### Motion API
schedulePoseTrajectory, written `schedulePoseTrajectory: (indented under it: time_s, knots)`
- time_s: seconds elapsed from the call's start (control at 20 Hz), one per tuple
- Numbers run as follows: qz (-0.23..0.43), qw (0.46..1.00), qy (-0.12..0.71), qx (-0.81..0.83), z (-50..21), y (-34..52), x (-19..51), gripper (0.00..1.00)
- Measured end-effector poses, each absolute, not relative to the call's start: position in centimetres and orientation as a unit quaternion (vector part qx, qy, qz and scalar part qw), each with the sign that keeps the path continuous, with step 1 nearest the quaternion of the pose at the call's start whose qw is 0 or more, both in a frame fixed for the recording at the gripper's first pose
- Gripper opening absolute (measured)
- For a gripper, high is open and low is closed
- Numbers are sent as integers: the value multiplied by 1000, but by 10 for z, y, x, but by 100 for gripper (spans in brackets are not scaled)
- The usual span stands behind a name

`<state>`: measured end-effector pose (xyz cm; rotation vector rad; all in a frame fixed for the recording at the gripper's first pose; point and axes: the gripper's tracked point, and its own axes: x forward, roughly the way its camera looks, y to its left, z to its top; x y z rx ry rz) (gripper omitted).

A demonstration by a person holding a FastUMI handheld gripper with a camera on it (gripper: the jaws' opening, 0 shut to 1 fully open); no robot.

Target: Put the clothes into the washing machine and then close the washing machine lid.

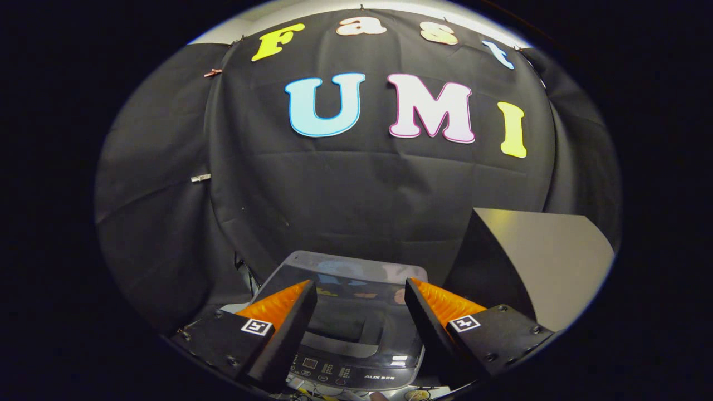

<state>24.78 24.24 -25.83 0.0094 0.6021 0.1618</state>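
Though spread and empty, gripper (361, 295) jaws partly hiding washing machine (356, 334), its lid (351, 278) down.

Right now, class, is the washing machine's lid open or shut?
Shut: the lid lies flat over the washing machine, reflecting the wall. The gripper hovers open above it, holding nothing.

One washing machine (351, 334) sits at the bottom centre of the frame, with one lid (345, 289) lying flat and one control panel (345, 372) along its near edge. One hand-held gripper (361, 289) shows two fingers spread apart, empty, each bearing one square marker. One grey box (551, 262) stands at the lower right.
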Motion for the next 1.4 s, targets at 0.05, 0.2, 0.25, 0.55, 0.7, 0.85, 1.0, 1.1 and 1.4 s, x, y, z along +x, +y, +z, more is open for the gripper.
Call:
schedulePoseTrajectory:
  time_s: [0.05,0.2,0.25,0.55,0.7,0.85,1.0,1.1,1.4]
  knots:
    - [82,954,287,4,-248,241,244,99]
    - [91,963,254,0,-215,236,233,99]
    - [97,966,241,-1,-204,236,228,99]
    - [109,979,171,8,-126,211,202,98]
    - [111,985,128,15,-85,193,182,98]
    - [107,990,92,18,-49,169,161,98]
    - [108,992,54,28,-18,147,137,97]
    - [100,994,31,30,-1,127,119,97]
    - [101,995,14,17,4,92,67,97]
